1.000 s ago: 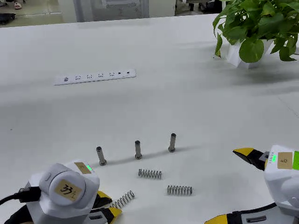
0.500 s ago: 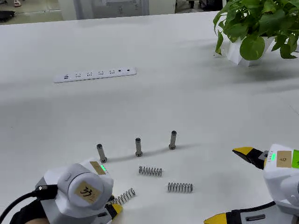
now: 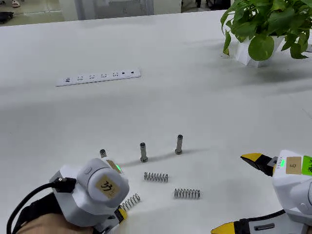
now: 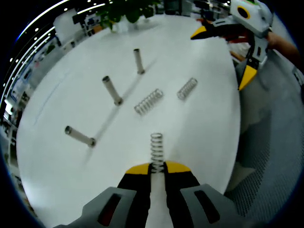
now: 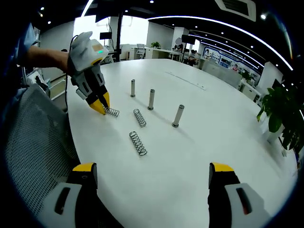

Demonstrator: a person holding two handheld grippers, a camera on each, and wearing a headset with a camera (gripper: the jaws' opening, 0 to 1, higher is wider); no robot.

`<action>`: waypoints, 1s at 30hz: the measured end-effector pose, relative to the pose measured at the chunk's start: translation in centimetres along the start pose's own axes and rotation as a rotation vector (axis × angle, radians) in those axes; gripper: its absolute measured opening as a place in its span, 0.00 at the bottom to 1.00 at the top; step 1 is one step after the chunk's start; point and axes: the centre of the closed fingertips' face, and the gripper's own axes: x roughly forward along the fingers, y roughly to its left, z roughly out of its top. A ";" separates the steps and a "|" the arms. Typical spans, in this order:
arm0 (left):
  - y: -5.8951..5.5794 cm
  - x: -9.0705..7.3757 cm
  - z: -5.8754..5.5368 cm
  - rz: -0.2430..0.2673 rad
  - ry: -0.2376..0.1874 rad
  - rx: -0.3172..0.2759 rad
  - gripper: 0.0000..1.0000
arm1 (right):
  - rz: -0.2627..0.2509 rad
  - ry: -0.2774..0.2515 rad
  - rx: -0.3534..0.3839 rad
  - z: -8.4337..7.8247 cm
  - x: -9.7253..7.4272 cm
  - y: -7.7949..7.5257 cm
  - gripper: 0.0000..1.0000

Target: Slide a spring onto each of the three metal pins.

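Left hand-held gripper [image 4: 157, 167]: in front of and to the left of the middle pin [image 3: 143, 152]; jaws pressed together, pinching the left spring [image 4: 156, 145] by its near end.
Left spring: lies flat on the tabletop [image 3: 195, 107], its free length running straight out ahead of the jaws.
Slip risk: the hold is on the last coils only, so the spring may pop out or droop when lifted.
Left pin [image 3: 103, 153]: upright, left of the middle pin, close behind the gripper's body.
Knock risk: a swing of the gripper could topple this pin, and a sagging spring could miss its tip.
Middle spring [image 3: 156, 176]: just in front of the middle pin, loose.
Right spring [image 3: 187, 193]: in front of and right of the middle pin, loose.
Right pin [image 3: 179, 145]: upright, right of the middle pin, bare.
Right hand-held gripper [image 5: 153, 167]: well right of the middle pin, jaws spread wide, holding nothing.
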 end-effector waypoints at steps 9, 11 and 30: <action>0.6 -0.8 0.4 -0.096 -0.216 -0.371 0.10 | -0.004 0.013 0.018 -0.4 -0.1 -0.1 0.99; 0.8 -1.1 0.5 -0.097 -0.249 -0.399 0.10 | -0.003 0.013 0.021 -0.4 0.0 -0.1 0.99; 0.1 -3.1 3.5 -0.131 -0.462 -0.277 0.10 | 0.050 -0.033 0.111 1.2 0.5 1.6 0.97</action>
